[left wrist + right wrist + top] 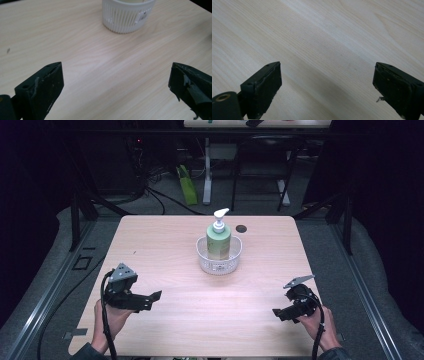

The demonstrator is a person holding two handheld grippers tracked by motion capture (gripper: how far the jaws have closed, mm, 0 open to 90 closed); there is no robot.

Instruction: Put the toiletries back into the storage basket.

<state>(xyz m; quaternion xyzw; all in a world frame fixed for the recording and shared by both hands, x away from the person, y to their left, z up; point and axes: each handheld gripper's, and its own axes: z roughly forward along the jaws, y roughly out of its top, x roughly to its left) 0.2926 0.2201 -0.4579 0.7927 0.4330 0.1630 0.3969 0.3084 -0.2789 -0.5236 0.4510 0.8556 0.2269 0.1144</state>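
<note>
A green pump bottle (218, 240) with a white pump head stands upright inside a white ribbed basket (209, 264) at the middle of the light wooden table (165, 245). The left gripper view has the basket (125, 18) ahead past the jaws. My left gripper (152, 299) is near the table's front left, held in a hand, open with nothing between its jaws (116, 80). My right gripper (278, 313) hovers near the front right, also open and empty (327, 82), looking down at bare wood.
A small dark round hole (241, 228) sits in the tabletop behind the basket. Beyond the far edge are desk legs, cables and a green object (187, 185) on the floor. Metal rails run along both sides of the table.
</note>
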